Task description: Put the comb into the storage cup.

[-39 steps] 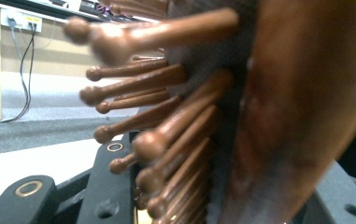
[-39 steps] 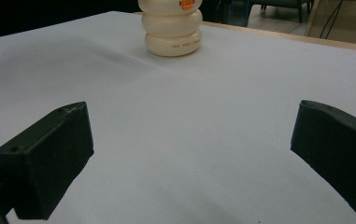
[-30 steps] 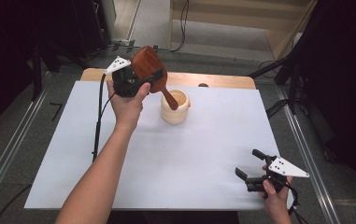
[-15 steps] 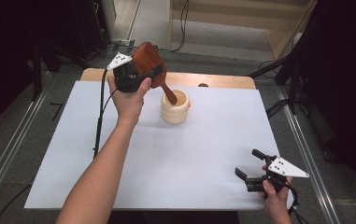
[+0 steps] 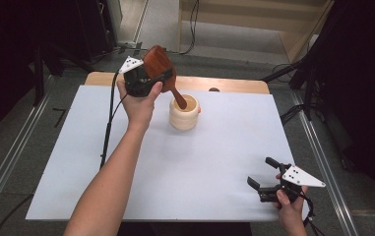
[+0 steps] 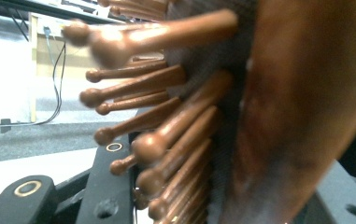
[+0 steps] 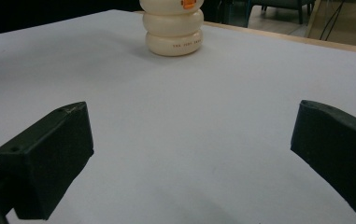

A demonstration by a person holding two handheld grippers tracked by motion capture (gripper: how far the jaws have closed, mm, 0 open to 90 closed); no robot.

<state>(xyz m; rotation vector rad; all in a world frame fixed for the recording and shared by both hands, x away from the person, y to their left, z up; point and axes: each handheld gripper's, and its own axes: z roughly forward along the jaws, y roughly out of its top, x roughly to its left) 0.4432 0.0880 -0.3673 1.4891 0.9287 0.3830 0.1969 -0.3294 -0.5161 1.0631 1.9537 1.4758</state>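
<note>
High view: left claw grips a glossy wooden hairbrush, handle in the ribbed cream cup; right claw gapes.

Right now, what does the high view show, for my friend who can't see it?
The left claw grips a brown wooden hairbrush, its handle tipped into a cream ribbed holder on the white table. The right claw rests open near the front edge.

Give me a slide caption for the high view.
Left gripper lowers wooden hairbrush handle-first into cream cup.
</note>
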